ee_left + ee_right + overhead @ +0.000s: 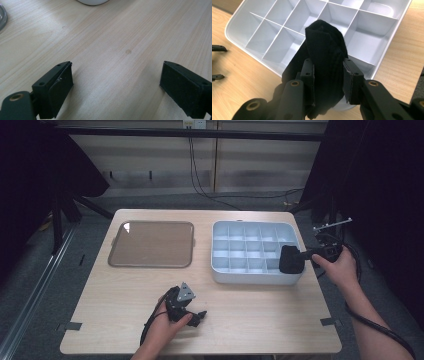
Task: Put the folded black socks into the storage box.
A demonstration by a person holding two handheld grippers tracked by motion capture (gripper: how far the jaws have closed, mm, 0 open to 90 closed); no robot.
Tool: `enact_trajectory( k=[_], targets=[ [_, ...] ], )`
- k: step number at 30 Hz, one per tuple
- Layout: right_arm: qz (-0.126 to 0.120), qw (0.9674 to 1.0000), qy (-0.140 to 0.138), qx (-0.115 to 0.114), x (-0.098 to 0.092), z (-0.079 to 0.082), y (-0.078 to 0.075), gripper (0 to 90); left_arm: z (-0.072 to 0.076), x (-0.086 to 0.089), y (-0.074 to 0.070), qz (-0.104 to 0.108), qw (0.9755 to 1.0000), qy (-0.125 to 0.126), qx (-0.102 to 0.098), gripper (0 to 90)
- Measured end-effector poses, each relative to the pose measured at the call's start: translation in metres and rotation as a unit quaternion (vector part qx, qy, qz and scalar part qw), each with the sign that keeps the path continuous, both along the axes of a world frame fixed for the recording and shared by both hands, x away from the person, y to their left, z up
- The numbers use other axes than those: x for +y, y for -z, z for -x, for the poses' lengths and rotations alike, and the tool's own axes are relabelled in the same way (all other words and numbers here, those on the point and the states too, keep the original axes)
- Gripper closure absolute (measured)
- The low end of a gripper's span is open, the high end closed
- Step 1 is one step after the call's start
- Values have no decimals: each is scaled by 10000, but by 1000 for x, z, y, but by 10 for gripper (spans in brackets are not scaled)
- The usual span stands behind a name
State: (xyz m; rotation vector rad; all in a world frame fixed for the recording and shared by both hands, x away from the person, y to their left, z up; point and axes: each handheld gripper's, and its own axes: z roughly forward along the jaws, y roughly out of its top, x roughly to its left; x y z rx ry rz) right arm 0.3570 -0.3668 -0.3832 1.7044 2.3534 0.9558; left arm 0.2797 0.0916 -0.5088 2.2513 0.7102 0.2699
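A folded black cloth hangs over the near right corner of the white divided tray, pinched in my right gripper. In the right gripper view both pads squeeze the cloth from either side, above the tray's compartments. My left gripper rests low over the wooden table near the front edge, left of the tray. Its jaws stand wide apart in the left gripper view, with bare wood between the fingers.
A flat brown-tinted lid with a grey rim lies on the table's left half. Black curtains flank the table, and cables run along the floor behind it. Tape marks sit at the table's front corners.
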Motion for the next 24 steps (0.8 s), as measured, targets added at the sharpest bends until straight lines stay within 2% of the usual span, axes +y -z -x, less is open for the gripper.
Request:
enact_trajectory(
  k=[10,24],
  targets=[
    [96,9999,37,53,-4,-4,7,664,0,0,0,-5,10000,9,-1,104],
    [101,9998,66,145,-9,-2,18,662,0,0,0,-1,10000,8,1,103]
  ],
)
